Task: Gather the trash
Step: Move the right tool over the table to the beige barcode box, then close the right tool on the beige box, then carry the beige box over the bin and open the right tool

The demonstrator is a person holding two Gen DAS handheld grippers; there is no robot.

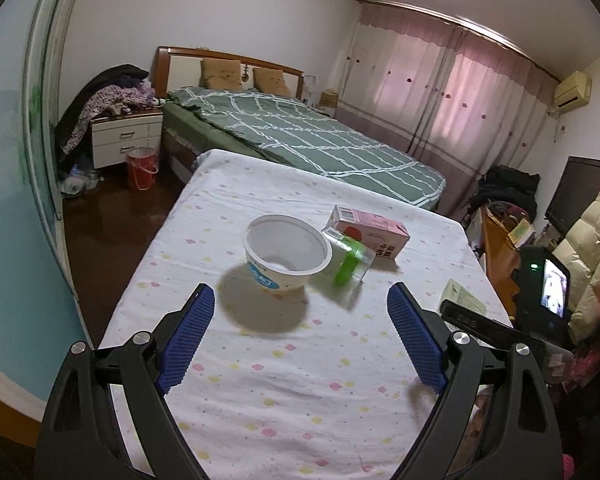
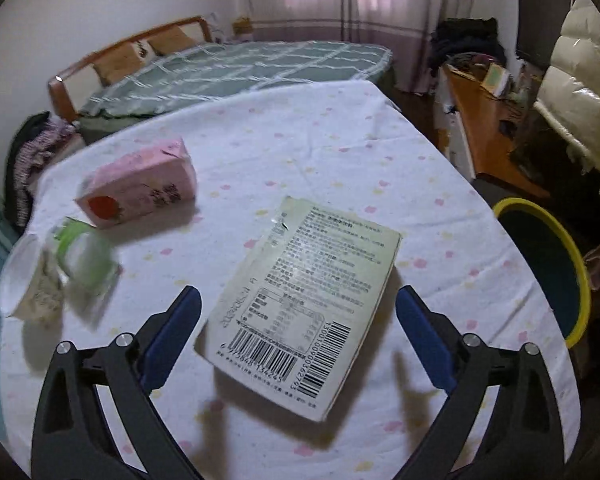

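Note:
A white paper bowl [image 1: 286, 252] stands on the cloth-covered table [image 1: 260, 400], just ahead of my open left gripper [image 1: 302, 308]. Behind it lie a clear bottle with a green label [image 1: 350, 260] and a pink carton [image 1: 370, 230]. A flat pale-green carton [image 2: 304, 300] lies between the fingers of my open right gripper [image 2: 298, 312]; it also shows in the left wrist view [image 1: 462, 296]. The right wrist view also shows the pink carton [image 2: 140, 184], the bottle [image 2: 82, 254] and the bowl [image 2: 20, 280] at left.
A bin with a yellow rim [image 2: 548, 264] stands off the table's right edge. A green bed [image 1: 300, 132] lies beyond the table. A wooden desk [image 2: 484, 128] and a white padded jacket [image 2: 576, 68] are at right. A red bucket [image 1: 142, 168] stands by the nightstand.

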